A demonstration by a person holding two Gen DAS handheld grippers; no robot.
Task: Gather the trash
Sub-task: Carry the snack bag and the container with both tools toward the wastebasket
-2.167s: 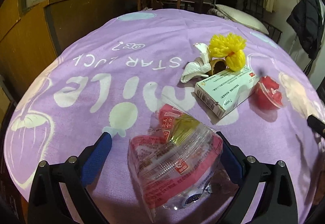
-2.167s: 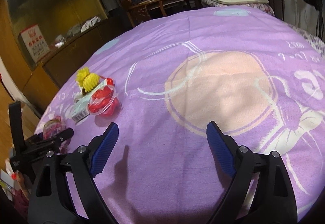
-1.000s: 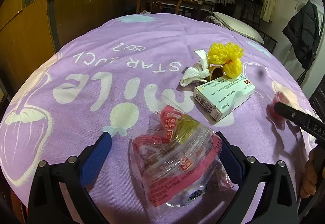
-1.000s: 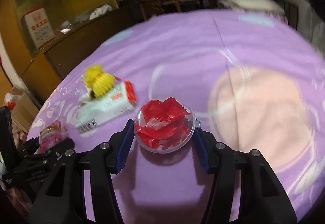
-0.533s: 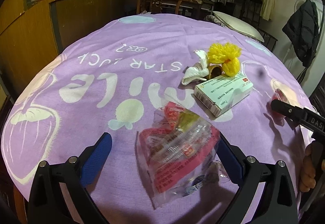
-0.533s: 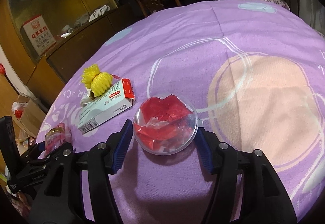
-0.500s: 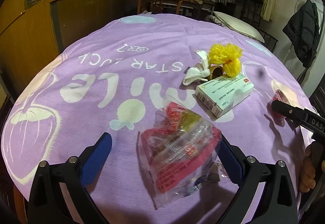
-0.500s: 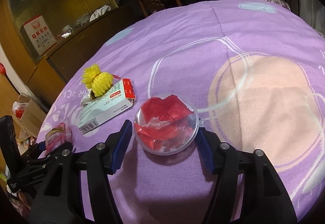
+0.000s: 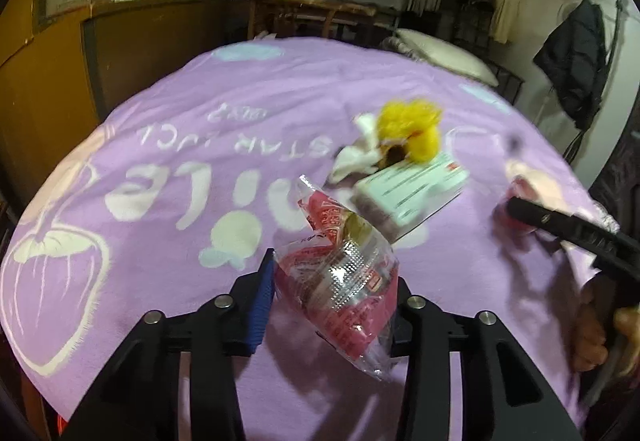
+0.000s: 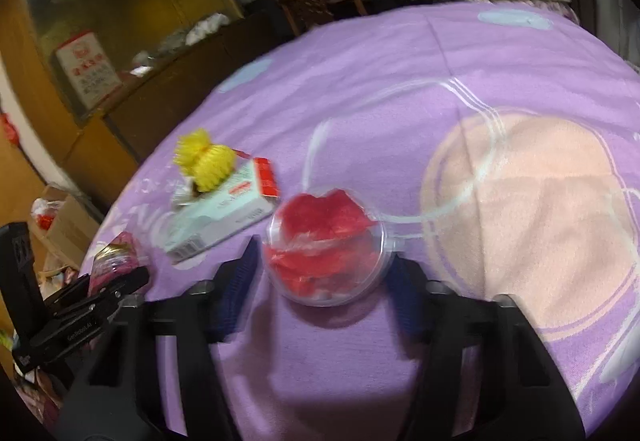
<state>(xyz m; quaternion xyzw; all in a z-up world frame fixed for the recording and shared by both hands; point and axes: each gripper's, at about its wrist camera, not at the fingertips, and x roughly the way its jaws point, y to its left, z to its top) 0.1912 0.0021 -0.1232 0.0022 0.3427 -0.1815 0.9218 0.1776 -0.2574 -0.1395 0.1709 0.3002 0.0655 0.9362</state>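
A crumpled clear-and-red snack wrapper [image 9: 344, 265] is squeezed between the blue pads of my left gripper [image 9: 332, 281]. Those jaws are closing on it, just above the purple cloth [image 9: 200, 113]. My right gripper [image 10: 322, 257] holds a clear plastic cup [image 10: 324, 241] stuffed with red wrapping; its jaws are closing too, with the pads against the cup's sides. In the left wrist view one black finger of the right gripper [image 9: 568, 233] and a hand [image 9: 592, 325] show at the right edge. Between the two grippers lie a white carton [image 9: 412, 197], a yellow foam net [image 9: 412, 125] and a white tissue [image 9: 360, 157].
A wooden cabinet [image 9: 52, 81] stands past the cloth's left edge. Wooden chairs [image 9: 320, 13] and a pillow [image 9: 444, 49] are at the back. A dark jacket [image 9: 576, 61] hangs at the right. A cardboard box [image 10: 68, 221] sits on the floor by the cabinet.
My left jaws went from wide open around the wrapper to pinching it, and the wrapper bunched up and rose. The right gripper stays in place around the red-filled cup.
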